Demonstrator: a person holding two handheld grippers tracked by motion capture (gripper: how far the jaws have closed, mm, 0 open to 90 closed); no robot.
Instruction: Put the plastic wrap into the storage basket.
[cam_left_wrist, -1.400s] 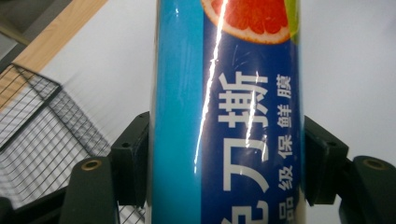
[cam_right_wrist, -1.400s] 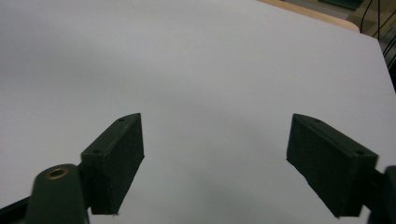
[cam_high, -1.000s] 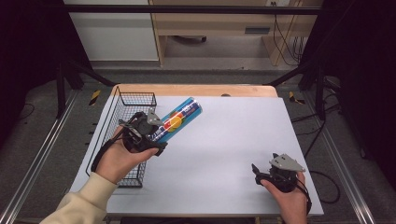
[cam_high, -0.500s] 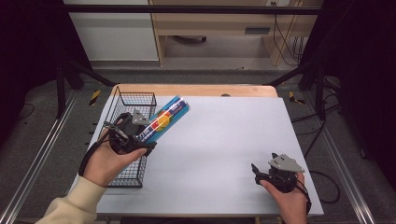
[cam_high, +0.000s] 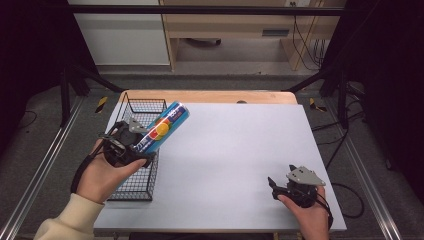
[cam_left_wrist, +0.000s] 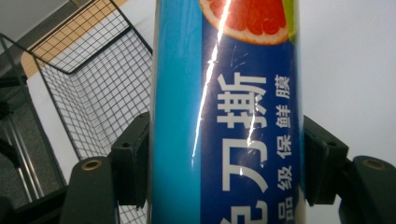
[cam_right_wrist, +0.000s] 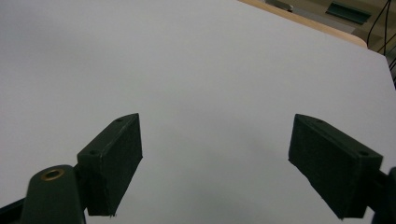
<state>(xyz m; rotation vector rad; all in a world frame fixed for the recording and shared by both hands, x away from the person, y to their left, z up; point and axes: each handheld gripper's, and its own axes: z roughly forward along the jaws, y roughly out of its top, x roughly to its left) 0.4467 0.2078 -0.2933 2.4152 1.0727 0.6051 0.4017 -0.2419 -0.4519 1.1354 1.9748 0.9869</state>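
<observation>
1. Nearest the person, the right hand-held gripper (cam_high: 280, 186) rests on the tabletop (cam_high: 235, 150), jaws wide, nothing between them.
2. Farther left, the left hand-held gripper (cam_high: 142, 150) clamps the cling-film roll (cam_high: 162, 127) above the wire basket (cam_high: 131, 187).
3. That glossy roll looks light, stiff and probably slippery; a mid-length grip suits it.

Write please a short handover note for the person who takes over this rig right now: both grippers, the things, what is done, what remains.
Left gripper: shut on the blue roll, held tilted above the wire basket and its right rim.
Right gripper: open, holding nothing, low over the white table near its front right corner.
Done: roll picked up.
Left: probably lower the roll into the basket and release.
</observation>
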